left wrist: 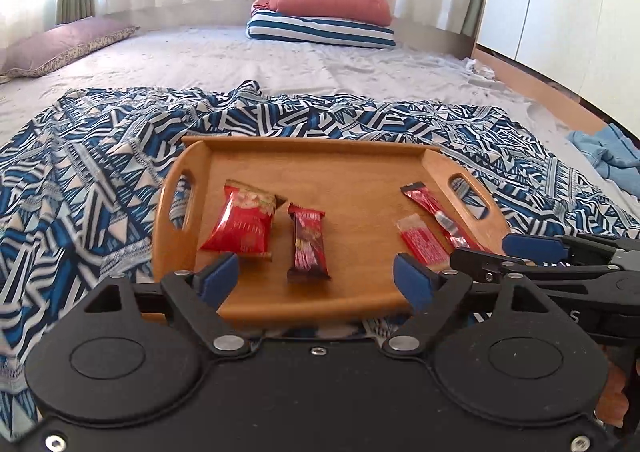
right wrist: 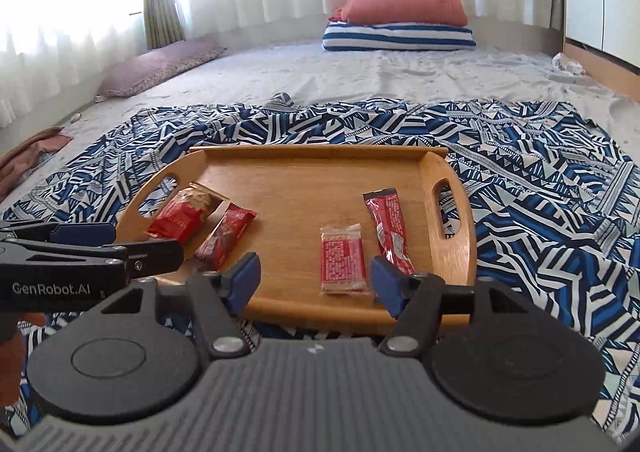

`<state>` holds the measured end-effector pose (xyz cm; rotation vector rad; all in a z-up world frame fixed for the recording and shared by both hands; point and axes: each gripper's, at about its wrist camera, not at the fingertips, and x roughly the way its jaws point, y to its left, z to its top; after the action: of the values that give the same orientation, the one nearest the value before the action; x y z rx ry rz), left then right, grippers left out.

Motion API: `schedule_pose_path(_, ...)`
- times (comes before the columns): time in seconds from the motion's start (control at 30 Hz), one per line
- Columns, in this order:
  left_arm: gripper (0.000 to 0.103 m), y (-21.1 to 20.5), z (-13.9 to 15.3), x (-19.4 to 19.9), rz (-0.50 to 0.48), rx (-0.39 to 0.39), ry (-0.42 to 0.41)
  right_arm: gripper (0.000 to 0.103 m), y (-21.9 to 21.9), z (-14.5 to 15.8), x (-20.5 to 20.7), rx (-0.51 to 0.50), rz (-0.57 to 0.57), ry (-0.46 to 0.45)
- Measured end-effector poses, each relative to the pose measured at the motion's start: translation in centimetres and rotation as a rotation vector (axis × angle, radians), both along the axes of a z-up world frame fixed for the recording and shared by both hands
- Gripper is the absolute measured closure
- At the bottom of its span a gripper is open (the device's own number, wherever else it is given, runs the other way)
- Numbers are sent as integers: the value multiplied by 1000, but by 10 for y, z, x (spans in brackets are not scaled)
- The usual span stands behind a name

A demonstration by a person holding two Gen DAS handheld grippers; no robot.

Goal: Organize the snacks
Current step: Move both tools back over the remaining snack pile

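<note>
A wooden tray with two handle slots lies on a patterned blue cloth. On it lie a red puffy snack pack, a dark brown-red bar, a small flat red packet and a long red stick pack. My left gripper is open and empty above the tray's near edge, around the dark bar. My right gripper is open and empty above the near edge, around the flat red packet; it also shows in the left wrist view.
The patterned cloth covers a grey bed sheet. A red pillow on a striped folded blanket lies at the far end. A purple pillow is far left. Light blue fabric lies to the right, beside white cupboards.
</note>
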<state>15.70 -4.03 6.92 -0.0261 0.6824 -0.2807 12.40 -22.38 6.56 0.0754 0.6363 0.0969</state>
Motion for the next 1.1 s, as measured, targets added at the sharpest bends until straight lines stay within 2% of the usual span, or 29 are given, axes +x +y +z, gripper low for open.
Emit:
schedule_pose_path(0.33,16,13,1,-60,28,-15,-33,16,11,4,-58,-61,28,-79)
schedule_pose_path(0.57,13,17,-4,-94,35,-23,-56,13,15,-1,-91,-112,35,-109)
schedule_pose_path(0.83,10,17,-18,-121,31,-19,-67,11,16,-17,-122,-137,11,-111)
schedule_pose_path(0.9,5,18,-23,-128,38,-25,-78,10,17,-22,-129,-144,-2,-113)
schedule_pose_path(1.1,2,23,-37,-139,29,-40,-87,0,17,-37,-147,-149,-29,-122)
